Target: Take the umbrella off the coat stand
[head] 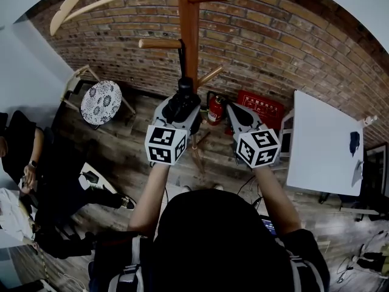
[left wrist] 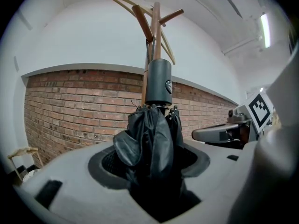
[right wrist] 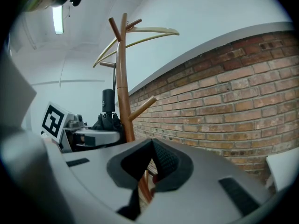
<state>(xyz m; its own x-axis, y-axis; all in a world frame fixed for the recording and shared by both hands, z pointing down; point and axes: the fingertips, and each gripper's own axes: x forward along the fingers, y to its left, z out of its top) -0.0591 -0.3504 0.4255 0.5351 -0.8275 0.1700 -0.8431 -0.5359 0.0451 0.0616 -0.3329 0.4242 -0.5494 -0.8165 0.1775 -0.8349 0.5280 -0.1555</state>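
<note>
A folded black umbrella point(left wrist: 150, 141) hangs against the wooden coat stand point(left wrist: 155, 31), its grey handle point(left wrist: 159, 82) upright above the bunched fabric. My left gripper point(left wrist: 152, 171) is shut on the fabric, which fills the gap between the pads. The head view shows the umbrella point(head: 182, 101) at the pole point(head: 189, 35) with the left gripper point(head: 181, 111) around it. To the right of the pole my right gripper point(head: 233, 110) is shut on nothing. In its own view the right gripper point(right wrist: 152, 148) has its pads together, and the stand point(right wrist: 122, 78) rises ahead.
A brick wall point(head: 292, 47) runs behind the stand. At its foot are a red fire extinguisher point(head: 214, 109) and a red crate point(head: 262, 108). A white table point(head: 322, 142) stands at the right, a patterned stool point(head: 101, 102) at the left, and a seated person point(head: 36, 181) further left.
</note>
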